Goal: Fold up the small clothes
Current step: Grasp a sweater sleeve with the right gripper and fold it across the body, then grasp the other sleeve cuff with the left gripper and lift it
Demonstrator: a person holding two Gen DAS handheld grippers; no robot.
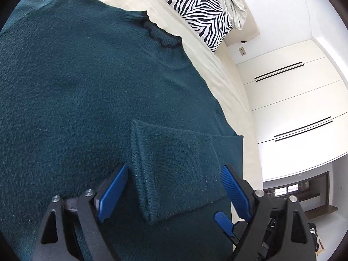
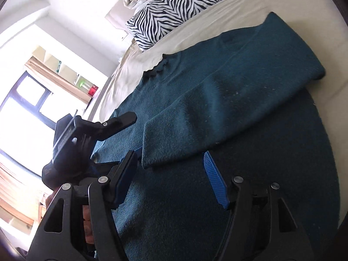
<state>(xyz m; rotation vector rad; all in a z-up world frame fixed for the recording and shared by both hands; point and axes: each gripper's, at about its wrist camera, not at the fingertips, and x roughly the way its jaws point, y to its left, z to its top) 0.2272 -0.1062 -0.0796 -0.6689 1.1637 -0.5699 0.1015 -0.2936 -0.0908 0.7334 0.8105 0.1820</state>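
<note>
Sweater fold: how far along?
Done: the teal sweater lies flat on the bed, both sleeves folded in: right sleeve, left sleeve.
In hand: nothing. The left gripper and right gripper are open above the cuffs.
Left: folding the body; it's full length.

My claws hang over a cream-sheeted bed [image 1: 219, 74]; a dark teal knit sweater [image 1: 87, 87] lies flat beneath them, a zebra-striped pillow [image 2: 171, 10] beyond.
</note>
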